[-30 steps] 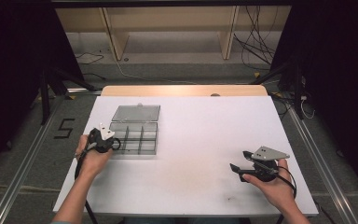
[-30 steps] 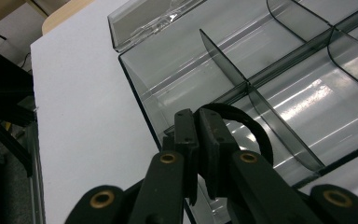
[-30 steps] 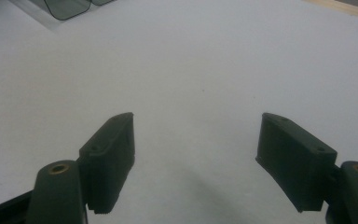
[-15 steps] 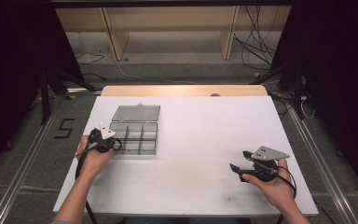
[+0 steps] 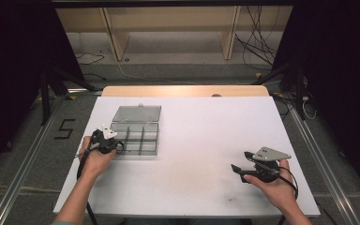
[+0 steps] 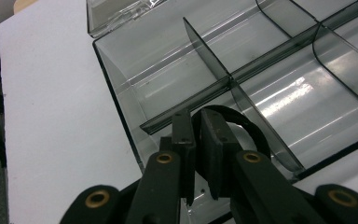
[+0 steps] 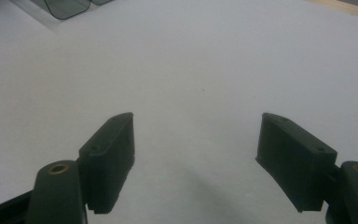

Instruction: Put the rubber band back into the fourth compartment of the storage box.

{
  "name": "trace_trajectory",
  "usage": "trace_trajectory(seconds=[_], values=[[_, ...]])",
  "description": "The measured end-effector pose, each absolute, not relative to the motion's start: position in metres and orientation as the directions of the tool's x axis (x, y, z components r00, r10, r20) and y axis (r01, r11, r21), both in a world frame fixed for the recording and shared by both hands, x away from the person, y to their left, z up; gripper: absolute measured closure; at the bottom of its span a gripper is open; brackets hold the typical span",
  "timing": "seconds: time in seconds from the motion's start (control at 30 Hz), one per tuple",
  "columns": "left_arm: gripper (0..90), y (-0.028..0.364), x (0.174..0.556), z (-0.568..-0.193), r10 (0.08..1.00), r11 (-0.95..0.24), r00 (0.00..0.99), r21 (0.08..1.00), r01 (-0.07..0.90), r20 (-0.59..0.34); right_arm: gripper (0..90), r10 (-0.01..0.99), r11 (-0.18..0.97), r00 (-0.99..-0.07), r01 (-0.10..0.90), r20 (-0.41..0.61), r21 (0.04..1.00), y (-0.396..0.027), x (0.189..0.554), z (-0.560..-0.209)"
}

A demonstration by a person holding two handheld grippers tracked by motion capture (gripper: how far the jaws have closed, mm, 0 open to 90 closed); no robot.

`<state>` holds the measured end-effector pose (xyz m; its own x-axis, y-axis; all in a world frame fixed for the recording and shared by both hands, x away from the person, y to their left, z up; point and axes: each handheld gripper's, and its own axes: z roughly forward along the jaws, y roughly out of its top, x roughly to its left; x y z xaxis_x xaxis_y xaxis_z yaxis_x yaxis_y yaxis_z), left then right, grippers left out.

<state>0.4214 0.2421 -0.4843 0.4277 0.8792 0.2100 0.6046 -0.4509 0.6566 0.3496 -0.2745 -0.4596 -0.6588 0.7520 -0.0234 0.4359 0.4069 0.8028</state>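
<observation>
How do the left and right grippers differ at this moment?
The left gripper has its jaws nearly closed at the clear plastic compartment box; the right gripper is wide open over the bare white table, holding nothing. Both have black jaws and are hand-held.

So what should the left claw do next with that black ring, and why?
Probably open wider and let go. The left claw, jaws just starting to part, pinches the black ring right above a bare compartment of the open clear box, so releasing should drop it in.
</observation>
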Motion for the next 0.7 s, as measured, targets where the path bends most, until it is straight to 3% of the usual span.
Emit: trace_trajectory(seconds=[0.7], values=[[77.7, 0.2430, 0.4215, -0.4826, 0.893, -0.420, 0.411, 0.671, 0.611, 0.183, 28.2, 0.751, 0.407, -0.659, 0.436, -0.023, 0.803, -0.2744, 0.3497, -0.4596]])
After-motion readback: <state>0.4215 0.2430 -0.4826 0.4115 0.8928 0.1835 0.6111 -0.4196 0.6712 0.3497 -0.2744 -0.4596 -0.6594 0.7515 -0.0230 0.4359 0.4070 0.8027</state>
